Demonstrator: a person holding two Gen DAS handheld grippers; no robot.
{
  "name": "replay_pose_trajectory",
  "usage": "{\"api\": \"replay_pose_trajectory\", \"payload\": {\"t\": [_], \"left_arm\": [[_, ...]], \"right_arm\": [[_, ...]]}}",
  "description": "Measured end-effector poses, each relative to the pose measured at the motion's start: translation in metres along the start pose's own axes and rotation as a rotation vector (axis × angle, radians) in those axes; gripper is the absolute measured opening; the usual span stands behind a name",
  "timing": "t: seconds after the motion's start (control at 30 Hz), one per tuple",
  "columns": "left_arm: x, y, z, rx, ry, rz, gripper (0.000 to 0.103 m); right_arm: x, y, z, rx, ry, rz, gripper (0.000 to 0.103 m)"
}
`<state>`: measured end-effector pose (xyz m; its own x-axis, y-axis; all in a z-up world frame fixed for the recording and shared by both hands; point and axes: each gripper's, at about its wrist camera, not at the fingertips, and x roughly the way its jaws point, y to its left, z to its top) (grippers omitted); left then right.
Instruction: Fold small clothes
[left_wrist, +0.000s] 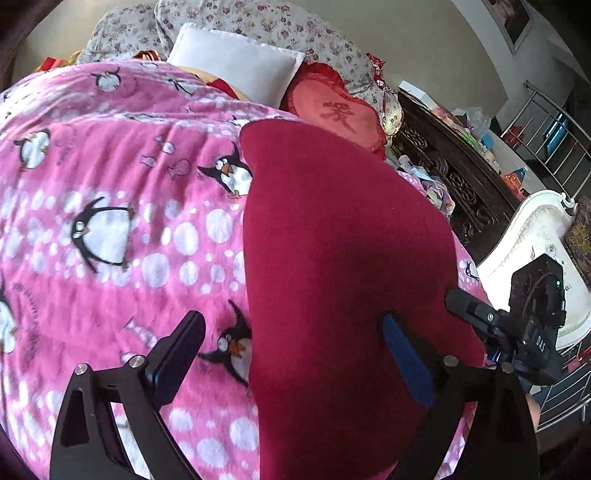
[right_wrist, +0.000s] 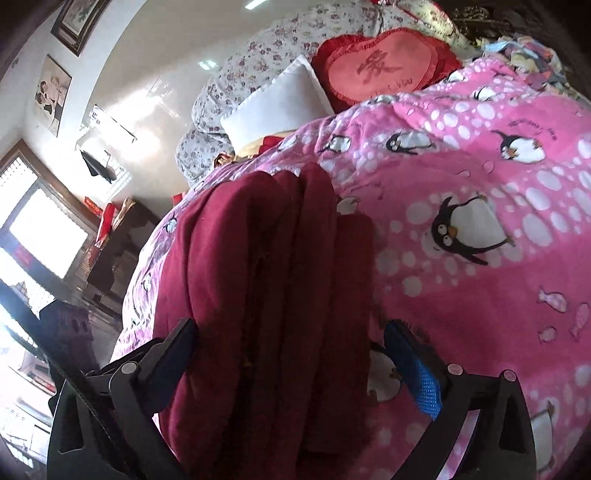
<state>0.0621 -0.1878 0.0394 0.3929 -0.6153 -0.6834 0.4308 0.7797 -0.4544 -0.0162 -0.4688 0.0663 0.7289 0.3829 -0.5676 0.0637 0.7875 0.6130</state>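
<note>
1. Looking along the left gripper (left_wrist: 291, 354), its jaws stand wide apart with nothing between the pads. The dark red garment (left_wrist: 343, 258) lies on the pink penguin blanket (left_wrist: 110, 221) as a long smooth panel, one edge running between the fingers and the right-hand pad over the cloth. The right gripper (left_wrist: 517, 325) shows at the garment's far edge. To do this step well, I judge the left should close only on the near edge, pinching every layer and none of the blanket.

2. Looking along the right gripper (right_wrist: 291, 354), its jaws are also spread, straddling the garment (right_wrist: 266, 277), which is bunched here in thick lengthwise folds. The pads flank the cloth; whether they press it I cannot tell. Gather all the folds together before lifting, and carry both ends level to keep the crease straight.
</note>
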Motion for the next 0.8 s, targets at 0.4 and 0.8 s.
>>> {"api": "replay_pose_trajectory", "payload": {"t": [0.4, 0.8], "left_arm": [[0.007, -0.006, -0.001, 0.058, -0.035, 0.053, 0.1], [-0.006, -0.034, -0.007, 0.163, -0.044, 0.048, 0.052]], "right_arm": [[0.02, 0.005, -0.011, -0.055, 0.031, 0.032, 0.099], [-0.003, 0.035, -0.017, -0.176, -0.043, -0.046, 0.062]]}}
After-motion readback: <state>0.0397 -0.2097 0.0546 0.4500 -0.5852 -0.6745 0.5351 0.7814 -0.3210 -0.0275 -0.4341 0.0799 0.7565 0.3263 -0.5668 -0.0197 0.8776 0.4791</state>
